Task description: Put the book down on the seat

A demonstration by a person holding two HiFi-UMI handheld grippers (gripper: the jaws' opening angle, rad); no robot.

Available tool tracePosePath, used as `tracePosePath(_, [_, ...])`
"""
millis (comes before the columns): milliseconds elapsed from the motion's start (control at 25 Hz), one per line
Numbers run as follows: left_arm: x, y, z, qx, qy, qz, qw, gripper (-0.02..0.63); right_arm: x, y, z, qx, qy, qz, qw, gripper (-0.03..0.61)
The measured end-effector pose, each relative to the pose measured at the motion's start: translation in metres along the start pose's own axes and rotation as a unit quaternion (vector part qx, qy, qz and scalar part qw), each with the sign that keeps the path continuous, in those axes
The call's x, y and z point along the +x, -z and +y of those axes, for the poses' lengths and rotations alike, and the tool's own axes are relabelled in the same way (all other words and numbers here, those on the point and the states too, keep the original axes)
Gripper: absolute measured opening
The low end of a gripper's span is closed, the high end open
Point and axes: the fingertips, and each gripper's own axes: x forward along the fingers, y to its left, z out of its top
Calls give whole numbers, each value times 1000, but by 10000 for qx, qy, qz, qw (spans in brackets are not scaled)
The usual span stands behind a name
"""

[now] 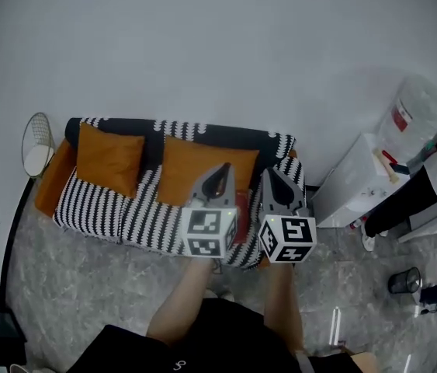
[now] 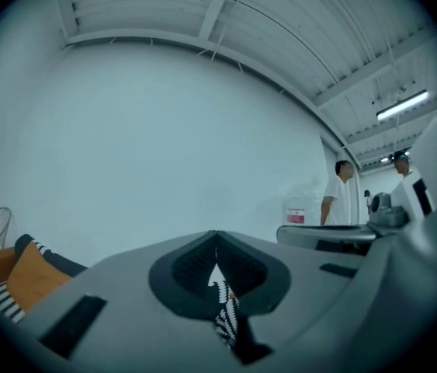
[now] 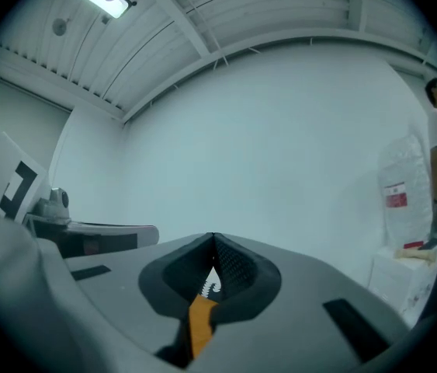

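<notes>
Your two forearms reach forward from the bottom of the head view, each hand carrying a gripper over the front right part of the sofa.

- **Left gripper** (image 1: 222,169): the jaws are fully together, tips meeting, with nothing between them. Only striped cloth shows through the slot behind the tips.
- **Right gripper** (image 1: 269,174): it sits just beside the left one. Its jaws are also pressed fully together and hold nothing, with a bit of orange showing below them.

The book (image 1: 241,222) appears only as a narrow red strip between the two marker cubes. It is low on the seat (image 1: 102,204), near the front edge at the right end. Most of it is hidden under the grippers, so you cannot tell exactly how it lies.

The seat has a black-and-white striped cover. Behind the grippers, two orange cushions (image 1: 109,158) lean against the dark backrest (image 1: 226,134).

A round wire side table (image 1: 38,142) stands at the sofa's left end. To the right, well apart from the sofa, is a white cabinet (image 1: 354,181) with a large water bottle (image 1: 420,113) behind it. A person (image 1: 435,179) in a white top stands there, near a dark bin (image 1: 404,280) on the floor. A plain white wall lies beyond.
</notes>
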Motion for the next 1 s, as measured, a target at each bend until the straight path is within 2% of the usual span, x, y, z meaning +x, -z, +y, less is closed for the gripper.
tracePosePath(440, [-4,-15,-6,306,-119,-215,9992,12,-2,-14,2,-237,-144,-101,9996,9])
tracePosePath(1000, [-5,-8,-10,373,-148,-93,9992,12,-1,-5,-2,-214,-235,-40,9995,9])
